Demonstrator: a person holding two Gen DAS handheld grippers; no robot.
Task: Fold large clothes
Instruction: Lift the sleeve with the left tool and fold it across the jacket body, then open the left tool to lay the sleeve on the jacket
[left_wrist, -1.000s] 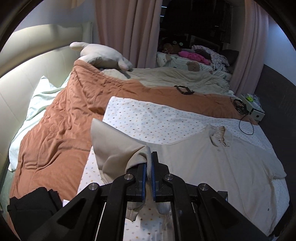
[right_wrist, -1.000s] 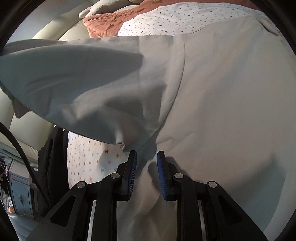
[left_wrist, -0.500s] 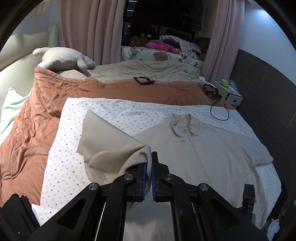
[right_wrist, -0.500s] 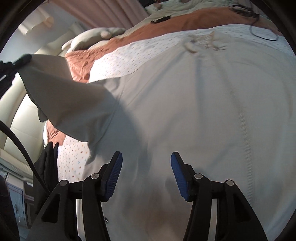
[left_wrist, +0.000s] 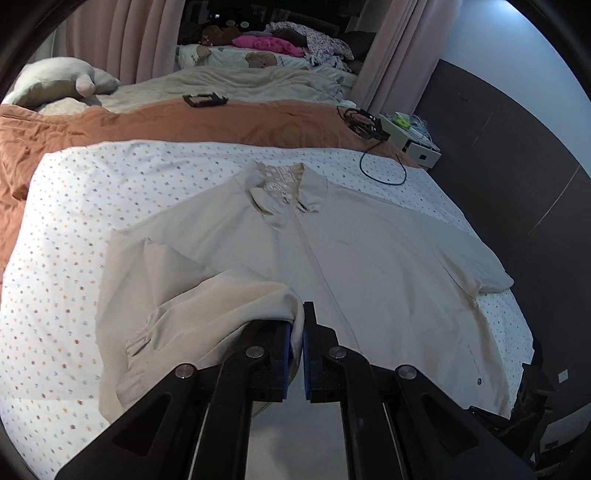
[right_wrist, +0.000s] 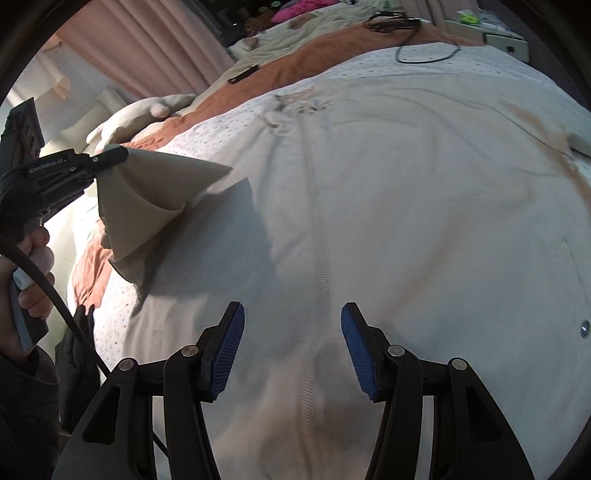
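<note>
shirt (left_wrist: 369, 258) sleeve carried inward, right gripper (right_wrist: 291, 347) released

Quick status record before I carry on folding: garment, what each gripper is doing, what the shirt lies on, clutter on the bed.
garment: beige shirt, spread front-up, collar at the far end
left gripper: shut on the shirt's left side, fabric lifted over the body
right gripper: open, jaws have just been opening, nothing between them, above the placket
surface: dotted sheet over orange quilt
clutter: black cable by the far right corner, black clip on the quilt
</note>
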